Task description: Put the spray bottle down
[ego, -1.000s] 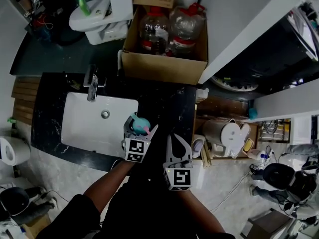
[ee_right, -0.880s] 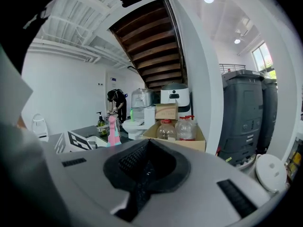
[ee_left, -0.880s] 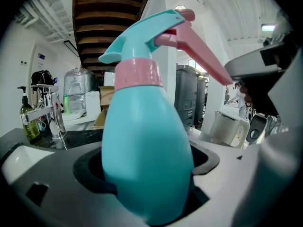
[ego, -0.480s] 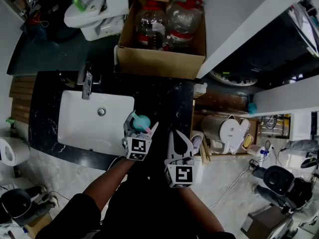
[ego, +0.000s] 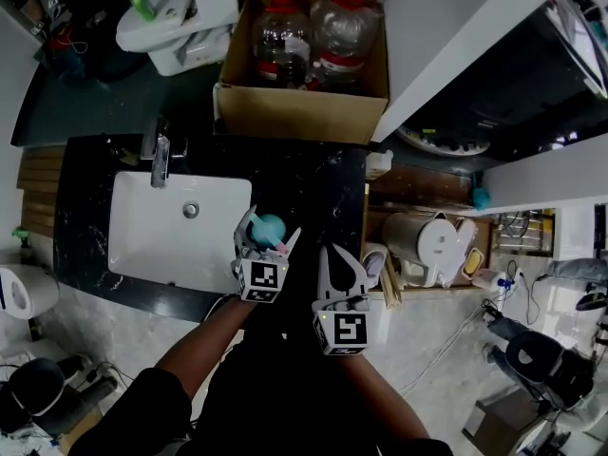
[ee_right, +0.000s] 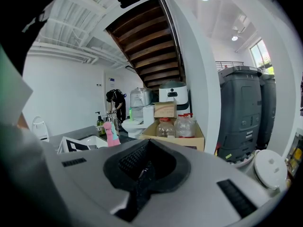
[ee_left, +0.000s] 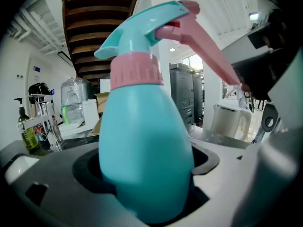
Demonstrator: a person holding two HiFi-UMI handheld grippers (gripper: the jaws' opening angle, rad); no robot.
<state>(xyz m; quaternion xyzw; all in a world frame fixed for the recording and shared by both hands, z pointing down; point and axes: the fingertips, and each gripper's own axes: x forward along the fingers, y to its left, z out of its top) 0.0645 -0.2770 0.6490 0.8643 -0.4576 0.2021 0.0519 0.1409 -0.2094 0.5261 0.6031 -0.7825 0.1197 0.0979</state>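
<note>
Spray bottle (ee_left: 142,141) upright between left gripper (ego: 263,245) fingers, clamped at belly; base hidden behind pads, contact with countertop (ego: 313,188) unclear. Right gripper (ego: 343,272) fingers closed together, empty. Sink (ego: 142,245) just left of left fingers.

Head view: your left gripper (ego: 272,228) and its marker cube cover most of the spray bottle (ego: 268,224); only the teal top and a bit of pink show. Left gripper view: the bottle's base is sunk between the jaws, so you can't tell whether it touches the counter (ego: 313,188). The person (ee_right: 115,103) in the right gripper view is too small to read. Jug (ego: 283,41) labels are unreadable.
</note>
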